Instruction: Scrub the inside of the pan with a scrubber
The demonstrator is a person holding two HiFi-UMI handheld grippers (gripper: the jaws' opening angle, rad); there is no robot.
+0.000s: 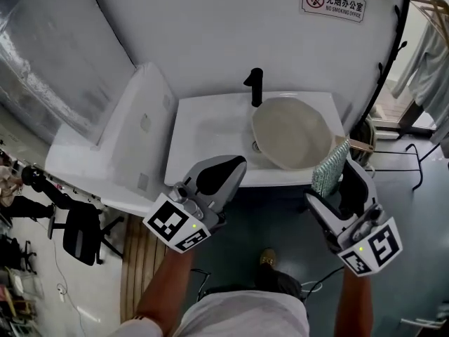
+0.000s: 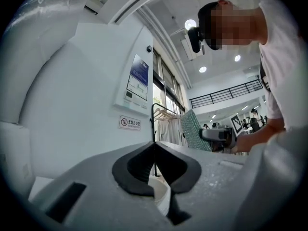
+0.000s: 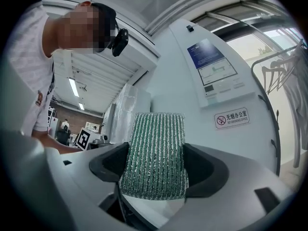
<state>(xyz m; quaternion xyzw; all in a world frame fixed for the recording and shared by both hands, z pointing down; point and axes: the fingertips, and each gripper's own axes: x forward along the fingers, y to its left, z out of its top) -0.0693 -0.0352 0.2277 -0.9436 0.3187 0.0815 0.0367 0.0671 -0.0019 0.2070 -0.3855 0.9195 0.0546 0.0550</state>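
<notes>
Handle of the pan [image 1: 291, 132] points toward the right edge of the sink [image 1: 203, 135], so the long axis of the pan runs across the basin from middle to right. The pan lies in the right half of the sink with its cream inside facing up, and its wooden handle [image 1: 360, 144] juts out over the right edge. The black faucet [image 1: 255, 86] stands at the back edge, just beside the pan's far rim.

The right gripper [image 1: 335, 188] hangs off the sink's front right corner, its jaws clamped on a green ribbed scrubber [image 1: 330, 168] that stands out lengthwise beyond the jaw tips, aimed at the pan's near right rim. The left gripper [image 1: 235, 166] hovers off the front edge near the middle, jaws pressed together with nothing between them.

A white cabinet [image 1: 137, 128] adjoins the sink's left edge. A no-smoking sign [image 1: 334, 3] hangs on the white curved wall behind. A black office chair [image 1: 78, 234] stands on the floor at lower left, and a clothes rack [image 1: 428, 20] stands at the far right.
</notes>
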